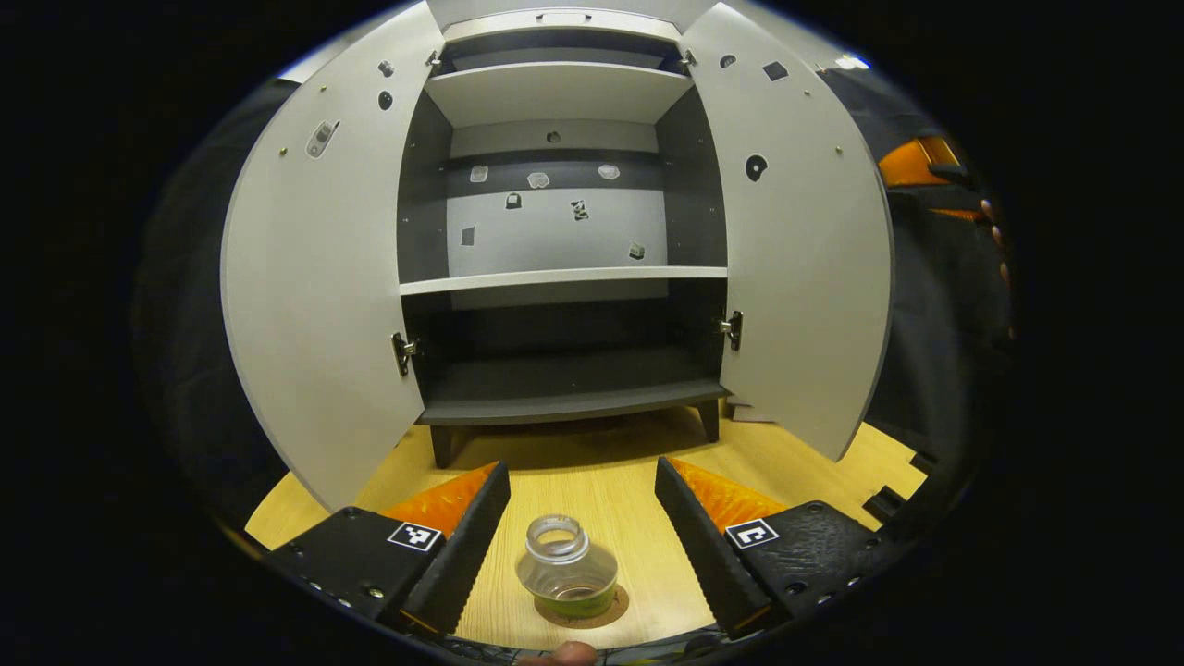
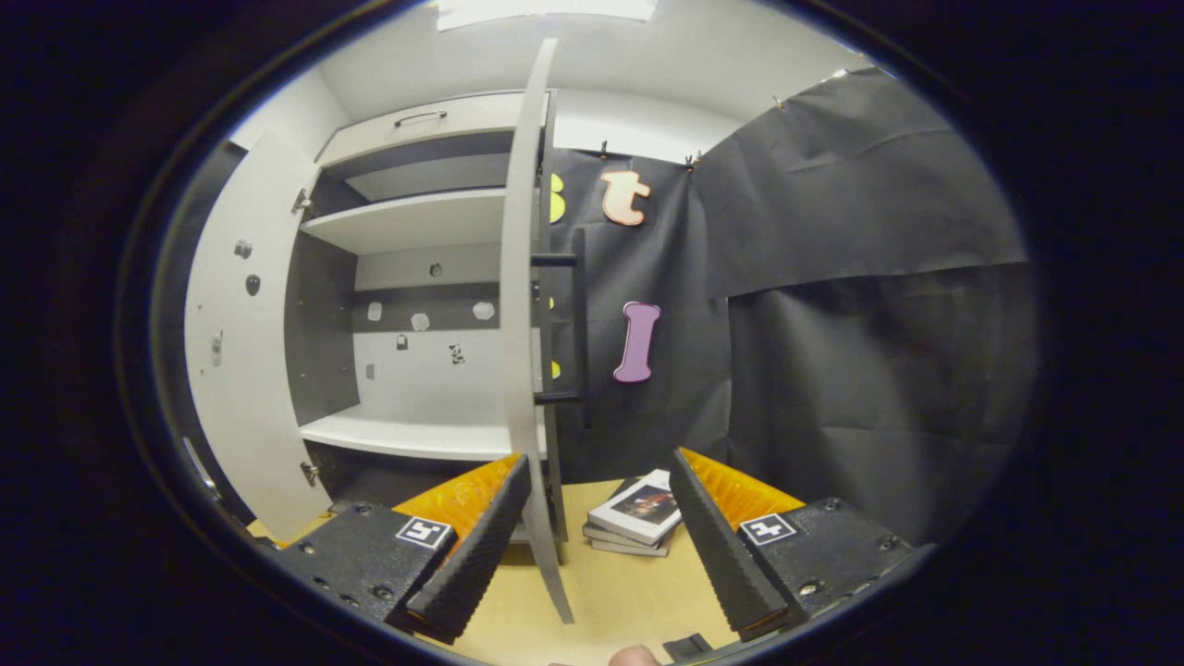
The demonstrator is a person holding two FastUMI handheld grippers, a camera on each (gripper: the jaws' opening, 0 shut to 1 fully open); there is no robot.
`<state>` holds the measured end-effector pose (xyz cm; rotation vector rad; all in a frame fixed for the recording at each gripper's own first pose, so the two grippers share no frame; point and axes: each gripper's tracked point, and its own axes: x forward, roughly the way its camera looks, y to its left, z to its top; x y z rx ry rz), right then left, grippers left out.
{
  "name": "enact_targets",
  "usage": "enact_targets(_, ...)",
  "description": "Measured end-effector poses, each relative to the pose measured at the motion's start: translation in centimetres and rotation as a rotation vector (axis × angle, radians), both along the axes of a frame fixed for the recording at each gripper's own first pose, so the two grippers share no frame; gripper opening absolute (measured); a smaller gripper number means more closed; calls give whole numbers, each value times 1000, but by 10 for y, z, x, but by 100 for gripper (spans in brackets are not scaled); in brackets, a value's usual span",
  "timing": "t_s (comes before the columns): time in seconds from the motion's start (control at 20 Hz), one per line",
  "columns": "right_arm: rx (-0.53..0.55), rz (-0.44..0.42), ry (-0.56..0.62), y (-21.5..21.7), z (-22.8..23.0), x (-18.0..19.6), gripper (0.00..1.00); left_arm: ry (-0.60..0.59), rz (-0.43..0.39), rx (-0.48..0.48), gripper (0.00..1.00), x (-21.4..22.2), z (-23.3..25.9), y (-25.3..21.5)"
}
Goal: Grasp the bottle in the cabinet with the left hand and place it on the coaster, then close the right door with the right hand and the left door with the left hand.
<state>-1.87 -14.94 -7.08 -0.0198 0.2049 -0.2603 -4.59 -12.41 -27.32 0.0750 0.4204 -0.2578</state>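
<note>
On the pale wooden bench, the clear bottle stands upright on the round coaster, at six o'clock between the wide-spread fingers of the left hand-held gripper, untouched. The right hand-held gripper, equally wide, straddles the right door edge-on. Stacked books lie beyond. The cabinet stands open at twelve o'clock, left door swung out.

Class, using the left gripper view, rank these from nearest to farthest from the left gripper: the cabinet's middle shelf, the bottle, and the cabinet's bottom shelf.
1. The bottle: on the coaster, between the open fingers of the left gripper.
2. The bottom shelf: low in the cabinet, straight ahead.
3. The middle shelf: higher up, above the bottom shelf.
</note>
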Motion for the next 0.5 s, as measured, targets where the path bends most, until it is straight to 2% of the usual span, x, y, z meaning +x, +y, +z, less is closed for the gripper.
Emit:
enact_targets(0.3,11,5,-2,-28,22,15,98,9,-39,21,95,6,30,-15)
enact_targets(0.5,25,44,-19,-36,41,28,98,0,-25,31,96,9,47,-14)
